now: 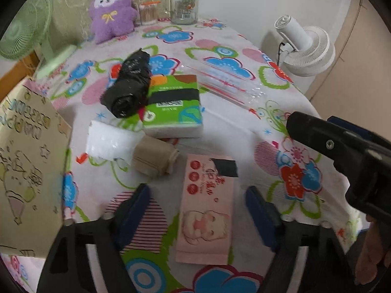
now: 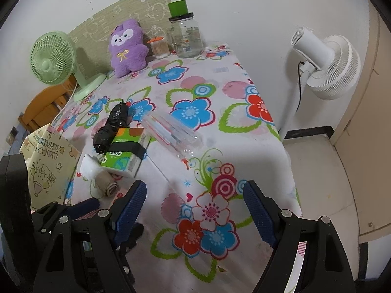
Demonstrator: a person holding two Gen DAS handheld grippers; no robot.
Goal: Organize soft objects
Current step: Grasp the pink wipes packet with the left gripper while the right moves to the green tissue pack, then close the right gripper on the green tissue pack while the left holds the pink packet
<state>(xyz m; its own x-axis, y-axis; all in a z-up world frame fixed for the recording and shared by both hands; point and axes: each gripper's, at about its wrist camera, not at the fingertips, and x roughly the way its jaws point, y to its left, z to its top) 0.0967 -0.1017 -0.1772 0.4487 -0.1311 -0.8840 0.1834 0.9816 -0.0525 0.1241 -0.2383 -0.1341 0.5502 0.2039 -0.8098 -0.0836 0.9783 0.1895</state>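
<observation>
My left gripper is open, its blue fingers either side of a pink tissue pack lying flat on the floral tablecloth. Beyond it lie a beige rolled cloth, a white plastic-wrapped pack, a green tissue pack and a black bag roll. A purple plush sits at the back. My right gripper is open and empty over the cloth near the table's right edge; the green pack and black roll lie ahead of it to the left.
A yellow paper gift bag stands at the left edge. A clear plastic sleeve lies mid-table. A green desk fan, a glass jar and a cotton swab box stand at the back. A white floor fan stands off the right side.
</observation>
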